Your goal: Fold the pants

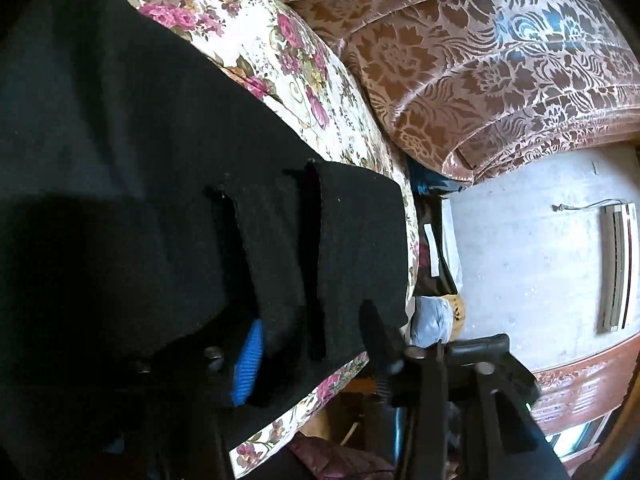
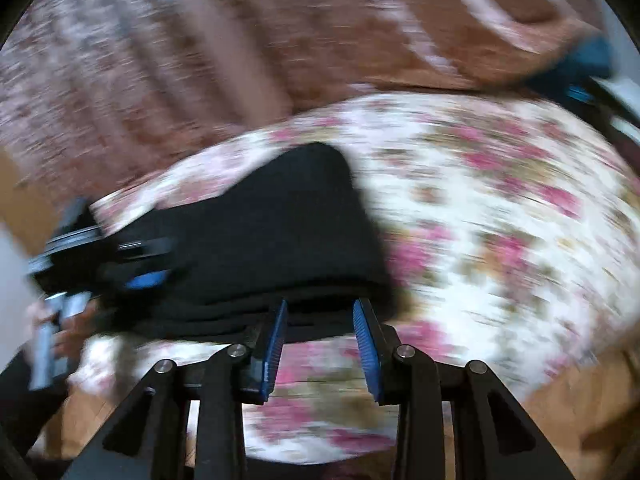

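Black pants (image 1: 160, 168) soft, limp, folded thick on floral cushion (image 2: 500, 200). Left claw (image 1: 308, 344) pinching hem at 6 o'clock; right claw (image 2: 320, 320) wide, empty. Grab stacked edge.

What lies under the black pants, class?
The black pants rest on a floral cushion, which shows around them. The part of the cushion beneath the fabric is covered, so anything there cannot be seen.

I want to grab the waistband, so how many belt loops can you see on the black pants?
2 belt loops on the black pants, side by side near the waist edge: one left, one right. Others may be hidden under the fabric.
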The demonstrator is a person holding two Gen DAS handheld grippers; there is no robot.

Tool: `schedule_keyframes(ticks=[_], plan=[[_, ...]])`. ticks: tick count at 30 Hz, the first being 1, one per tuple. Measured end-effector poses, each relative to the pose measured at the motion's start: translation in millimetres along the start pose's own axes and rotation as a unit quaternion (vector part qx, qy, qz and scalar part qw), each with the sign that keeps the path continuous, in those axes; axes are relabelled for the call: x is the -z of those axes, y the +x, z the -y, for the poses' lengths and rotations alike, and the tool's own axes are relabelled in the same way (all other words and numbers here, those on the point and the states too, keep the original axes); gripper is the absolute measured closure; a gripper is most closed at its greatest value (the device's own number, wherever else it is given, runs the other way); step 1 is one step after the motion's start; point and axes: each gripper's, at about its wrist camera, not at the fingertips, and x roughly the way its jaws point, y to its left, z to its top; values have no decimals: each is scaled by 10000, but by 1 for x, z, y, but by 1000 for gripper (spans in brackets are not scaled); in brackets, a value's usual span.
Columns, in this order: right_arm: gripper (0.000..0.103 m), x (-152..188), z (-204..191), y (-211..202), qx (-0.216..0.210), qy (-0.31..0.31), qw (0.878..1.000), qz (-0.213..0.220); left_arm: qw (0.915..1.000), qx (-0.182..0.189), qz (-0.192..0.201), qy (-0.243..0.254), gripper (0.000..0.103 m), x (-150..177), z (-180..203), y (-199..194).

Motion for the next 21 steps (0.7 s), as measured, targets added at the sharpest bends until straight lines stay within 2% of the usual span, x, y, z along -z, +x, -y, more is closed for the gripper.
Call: schedule_keyframes(ticks=[1,2,3,4,8,11,13,15,17,19,21], plan=[[69,-3,-21,7,-232,-364,9990,-74,10000,-18,58,45,81,-1,0,-2],[69,-4,-36,12,-333,-660,9972,-105,9999,-46,107,107,86,-2,2,-4],[69,-5,-50,18,-404,-940,9947,-138,9997,-83,153,185,97,-2,3,-6],[70,-5,-65,27,-478,-1219,9912,-194,9995,-89,178,232,100,-3,4,-7],[70,-9,-104,63,-457,-1929,9794,-385,9984,-66,216,513,100,-4,16,-10],[79,-11,-110,90,-244,-2149,9741,-657,9974,-207,258,637,100,-3,18,-12],[90,-14,-105,95,-370,-1960,9774,-706,9974,-269,282,603,100,-3,12,-14],[92,-18,-101,91,-521,-1775,9806,-653,9979,-298,319,481,100,-4,3,-15],[92,-26,-91,84,-920,-1296,9854,-615,9985,-177,369,362,97,-3,-4,-18],[92,-31,-86,77,-1294,-971,9853,-544,9990,216,400,43,71,-2,-12,-21],[92,-33,-90,71,-1644,-781,9821,-479,9980,424,412,-202,66,-3,-19,-24]])
